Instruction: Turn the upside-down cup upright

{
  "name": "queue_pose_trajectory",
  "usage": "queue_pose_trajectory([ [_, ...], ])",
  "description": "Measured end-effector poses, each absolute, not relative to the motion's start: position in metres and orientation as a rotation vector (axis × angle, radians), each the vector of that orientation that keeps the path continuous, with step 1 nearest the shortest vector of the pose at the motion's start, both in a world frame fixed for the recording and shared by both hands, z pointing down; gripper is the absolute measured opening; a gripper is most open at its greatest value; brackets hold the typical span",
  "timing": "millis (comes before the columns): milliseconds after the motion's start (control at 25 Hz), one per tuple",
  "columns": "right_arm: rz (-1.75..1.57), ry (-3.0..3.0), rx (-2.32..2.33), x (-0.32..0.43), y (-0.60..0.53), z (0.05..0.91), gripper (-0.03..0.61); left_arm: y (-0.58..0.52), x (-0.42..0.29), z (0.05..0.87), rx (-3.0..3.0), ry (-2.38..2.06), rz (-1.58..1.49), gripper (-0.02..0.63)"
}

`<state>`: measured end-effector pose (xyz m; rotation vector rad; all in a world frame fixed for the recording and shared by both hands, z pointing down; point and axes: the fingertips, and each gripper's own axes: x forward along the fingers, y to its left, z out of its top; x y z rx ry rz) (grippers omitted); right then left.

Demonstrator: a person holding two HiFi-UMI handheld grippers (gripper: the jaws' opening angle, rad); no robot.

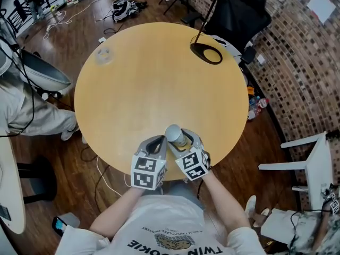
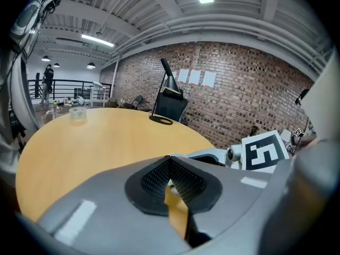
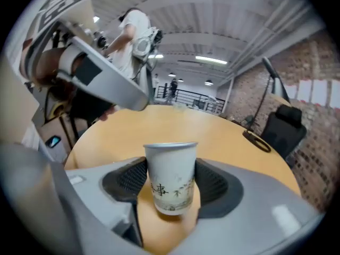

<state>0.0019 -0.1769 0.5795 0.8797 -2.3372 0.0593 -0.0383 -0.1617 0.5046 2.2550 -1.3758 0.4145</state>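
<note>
A white paper cup (image 3: 170,177) with dark printed characters sits between the pads of my right gripper (image 3: 170,187), which is shut on it. In the right gripper view its wide rim is up and its narrow base points down toward the round wooden table (image 3: 175,126). The head view shows the cup (image 1: 174,134) near the table's front edge, with my right gripper (image 1: 180,141) around it. My left gripper (image 1: 155,144) is just left of the cup. Its pads (image 2: 171,179) meet with nothing between them. I cannot tell if the cup's base touches the table.
A black lamp base (image 1: 206,52) rests at the table's (image 1: 159,78) far right, and a small clear object (image 1: 103,54) at its far left. A black chair (image 1: 239,9) stands behind, a brick wall on the right, white furniture (image 1: 313,163) to the right.
</note>
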Motion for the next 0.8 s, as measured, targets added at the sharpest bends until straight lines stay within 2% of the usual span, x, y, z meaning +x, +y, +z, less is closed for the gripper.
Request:
queue_pose_trajectory([
  [360, 0.326, -2.446, 1.332, 0.022, -0.187, 0.575, 0.281, -0.159, -0.034, 0.503, 2.267, -1.365, 0.438, 0.003],
  [800, 0.376, -2.386, 1.341, 0.024, -0.167, 0.584, 0.281, -0.157, -0.032, 0.501, 2.28, -1.348, 0.436, 0.003],
])
